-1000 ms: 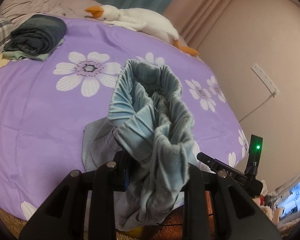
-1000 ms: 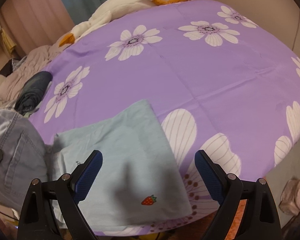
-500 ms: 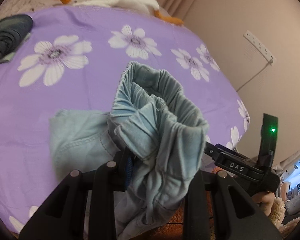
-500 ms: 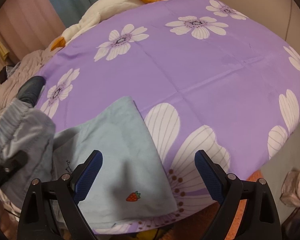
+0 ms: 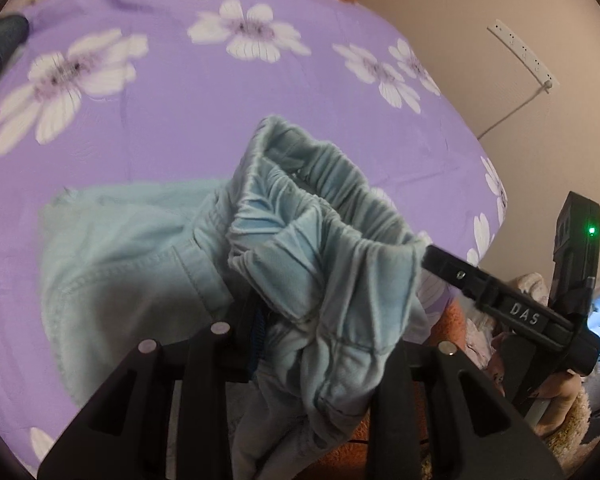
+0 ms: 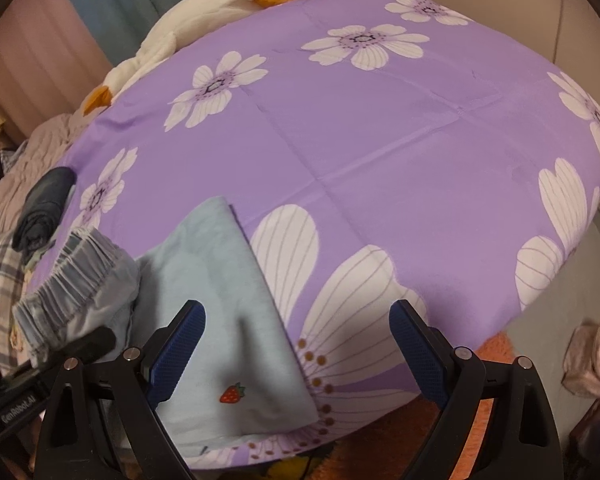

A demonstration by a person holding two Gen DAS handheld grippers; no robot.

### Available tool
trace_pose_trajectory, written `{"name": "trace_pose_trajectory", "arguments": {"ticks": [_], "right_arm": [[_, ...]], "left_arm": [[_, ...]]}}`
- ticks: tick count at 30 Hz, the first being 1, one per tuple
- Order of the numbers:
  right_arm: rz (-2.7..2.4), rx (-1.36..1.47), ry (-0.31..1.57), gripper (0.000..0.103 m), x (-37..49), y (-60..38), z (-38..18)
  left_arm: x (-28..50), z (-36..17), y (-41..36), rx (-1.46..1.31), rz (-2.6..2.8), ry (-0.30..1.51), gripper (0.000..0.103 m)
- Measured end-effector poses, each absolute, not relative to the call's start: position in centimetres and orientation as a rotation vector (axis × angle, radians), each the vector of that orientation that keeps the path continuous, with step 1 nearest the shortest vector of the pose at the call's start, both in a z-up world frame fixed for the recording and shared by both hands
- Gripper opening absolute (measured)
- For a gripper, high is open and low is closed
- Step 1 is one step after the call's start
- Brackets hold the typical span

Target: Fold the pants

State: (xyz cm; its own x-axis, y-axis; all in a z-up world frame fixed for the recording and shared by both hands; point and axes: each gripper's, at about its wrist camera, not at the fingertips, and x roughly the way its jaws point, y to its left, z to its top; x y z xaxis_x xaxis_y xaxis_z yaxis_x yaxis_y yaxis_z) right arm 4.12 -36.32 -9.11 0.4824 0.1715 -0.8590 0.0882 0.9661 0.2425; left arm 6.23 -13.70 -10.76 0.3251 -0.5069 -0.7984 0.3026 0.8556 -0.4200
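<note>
The light blue pants [image 5: 132, 256] lie near the front edge of the purple flowered bed cover [image 5: 204, 92]. My left gripper [image 5: 316, 332] is shut on their gathered elastic waistband [image 5: 320, 216] and holds it bunched up above the bed. In the right wrist view the pants' flat leg [image 6: 224, 280], with a small strawberry mark [image 6: 232, 393], lies under my right gripper [image 6: 296, 344], which is open and empty just above it. The raised waistband shows at the left [image 6: 76, 276]. My right gripper's body appears in the left wrist view [image 5: 512, 312].
A white goose plush [image 6: 188, 28] lies at the far edge of the bed. A rolled dark garment [image 6: 44, 208] sits at the left on plaid and beige bedding. The bed's front edge drops to an orange rug [image 6: 384, 452]. A wall with a power strip [image 5: 524, 56] is at the right.
My left gripper has carried the bunched waistband to the right, towards the right gripper. More of the pants now lies spread on the cover. The right gripper stays open.
</note>
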Motion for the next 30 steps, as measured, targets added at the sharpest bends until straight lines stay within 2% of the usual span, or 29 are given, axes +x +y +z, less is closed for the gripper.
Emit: {"name": "trace_pose_trajectory", "arguments": {"ticks": [3, 8, 10, 12, 18, 20, 21, 25, 30], "right_arm": [[0.051, 0.277, 1.078, 0.093, 4.1, -36.4, -9.3], [0.054, 0.269, 1.085, 0.093, 4.1, -36.4, -9.4], [0.057, 0.274, 1.081, 0.093, 4.2, -36.4, -9.3], [0.066, 0.286, 1.076, 0.093, 4.2, -36.5, -9.1], [0.098, 0.311, 1.061, 0.093, 4.2, -36.6, -8.4], [0.126, 0.326, 1.058, 0.097, 4.3, -36.5, -8.1], [0.141, 0.330, 1.056, 0.102, 4.4, -36.3, -7.8], [0.239, 0.346, 1.053, 0.102, 4.8, -34.8, -7.1], [0.407, 0.374, 1.151, 0.102, 5.7, -31.4, -8.9]], "left_arm": [[6.4, -11.6, -13.5, -0.253, -0.544, 1.141, 0.033], [5.8, -10.8, -13.6, -0.238, -0.563, 1.129, 0.046], [5.5, -10.3, -13.4, -0.244, -0.577, 1.136, 0.059], [5.0, -9.8, -12.9, -0.285, -0.616, 1.133, 0.091], [3.4, -7.3, -9.6, -0.365, -0.597, 1.057, 0.092], [3.2, -7.1, -7.9, -0.367, -0.526, 1.041, 0.093], [3.2, -7.2, -7.0, -0.371, -0.488, 1.039, 0.093], [2.9, -8.1, -2.7, -0.443, -0.347, 1.041, 0.093], [2.5, -8.9, 0.3, -0.497, -0.249, 1.042, 0.093]]}}
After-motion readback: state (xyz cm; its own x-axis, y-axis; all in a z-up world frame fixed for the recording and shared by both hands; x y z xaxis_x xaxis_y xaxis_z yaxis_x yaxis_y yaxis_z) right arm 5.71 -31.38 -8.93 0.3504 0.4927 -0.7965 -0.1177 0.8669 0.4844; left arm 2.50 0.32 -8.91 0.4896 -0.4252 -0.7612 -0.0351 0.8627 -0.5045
